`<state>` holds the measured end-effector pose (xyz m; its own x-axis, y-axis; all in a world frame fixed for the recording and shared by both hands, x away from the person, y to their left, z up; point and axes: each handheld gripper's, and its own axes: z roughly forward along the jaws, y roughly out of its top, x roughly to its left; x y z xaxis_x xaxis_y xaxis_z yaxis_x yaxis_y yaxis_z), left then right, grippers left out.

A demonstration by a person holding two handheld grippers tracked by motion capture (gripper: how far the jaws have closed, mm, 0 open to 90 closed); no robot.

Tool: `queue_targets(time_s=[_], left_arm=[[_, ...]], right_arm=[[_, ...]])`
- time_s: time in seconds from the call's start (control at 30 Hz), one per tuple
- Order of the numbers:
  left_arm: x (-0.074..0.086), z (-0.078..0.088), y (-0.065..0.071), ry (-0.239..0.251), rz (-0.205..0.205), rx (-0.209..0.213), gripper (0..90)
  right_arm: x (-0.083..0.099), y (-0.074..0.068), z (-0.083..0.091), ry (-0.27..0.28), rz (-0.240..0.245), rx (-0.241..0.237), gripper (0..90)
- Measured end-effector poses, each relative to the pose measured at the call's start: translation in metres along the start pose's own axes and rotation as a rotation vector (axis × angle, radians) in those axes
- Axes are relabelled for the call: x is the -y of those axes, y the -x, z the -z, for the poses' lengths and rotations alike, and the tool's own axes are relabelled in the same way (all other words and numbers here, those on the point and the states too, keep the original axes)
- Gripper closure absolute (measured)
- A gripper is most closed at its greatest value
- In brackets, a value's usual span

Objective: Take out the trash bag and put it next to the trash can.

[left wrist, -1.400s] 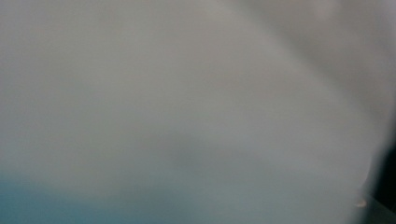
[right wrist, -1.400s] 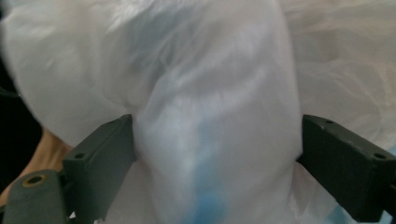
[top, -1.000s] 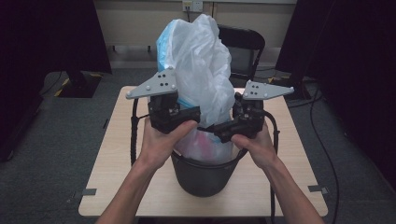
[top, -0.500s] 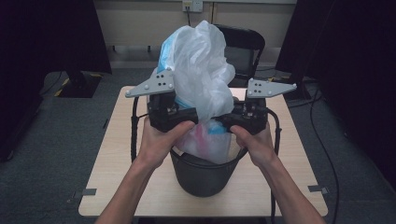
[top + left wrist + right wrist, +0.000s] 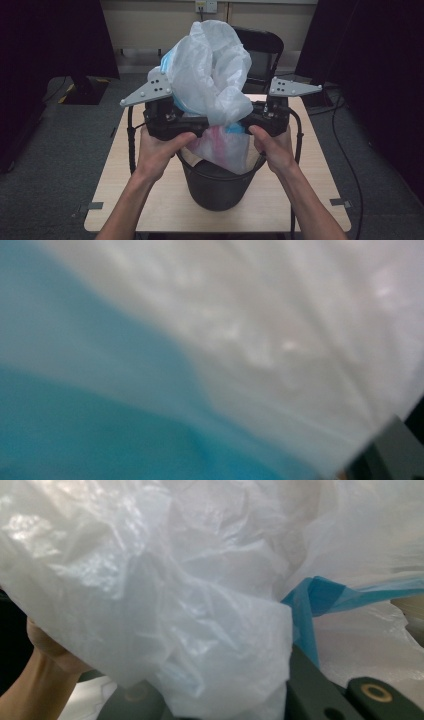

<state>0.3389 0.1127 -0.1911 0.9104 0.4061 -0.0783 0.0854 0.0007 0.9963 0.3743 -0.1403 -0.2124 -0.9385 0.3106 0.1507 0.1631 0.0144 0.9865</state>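
A white plastic bag (image 5: 210, 75) with a blue drawstring band stands tall out of a black bucket (image 5: 215, 185) on the table. My left gripper (image 5: 197, 125) points into the bag from the left. Its jaws have just been opening, but the film hides them. Blurred white film (image 5: 280, 315) and blue band (image 5: 75, 415) press close in the left gripper view. My right gripper (image 5: 245, 125) meets the bag from the right, shut on a bunch of film (image 5: 175, 580) beside the blue strip (image 5: 310, 605).
The bucket sits near the front middle of a light wooden table (image 5: 320, 185). A black chair (image 5: 260, 50) stands behind the table's far edge. Cables hang from both grippers down the table's sides. The other hand (image 5: 45, 675) appears at the lower left of the right gripper view.
Both hands have stayed at the bucket's rim. The loose folds on the bag's right side have shifted a little.
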Motion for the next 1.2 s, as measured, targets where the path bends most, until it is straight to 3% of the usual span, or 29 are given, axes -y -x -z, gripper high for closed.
queue_targets(time_s=[0.4,1.2], left_arm=[[0.007,0.006,-0.008,0.0,0.013,-0.015,33.0],[0.016,0.007,-0.014,-0.017,0.018,-0.046,31.9]], right_arm=[[-0.017,0.021,0.012,0.072,-0.029,0.048,89.0],[-0.035,0.06,0.012,0.102,-0.06,0.143,89.1]])
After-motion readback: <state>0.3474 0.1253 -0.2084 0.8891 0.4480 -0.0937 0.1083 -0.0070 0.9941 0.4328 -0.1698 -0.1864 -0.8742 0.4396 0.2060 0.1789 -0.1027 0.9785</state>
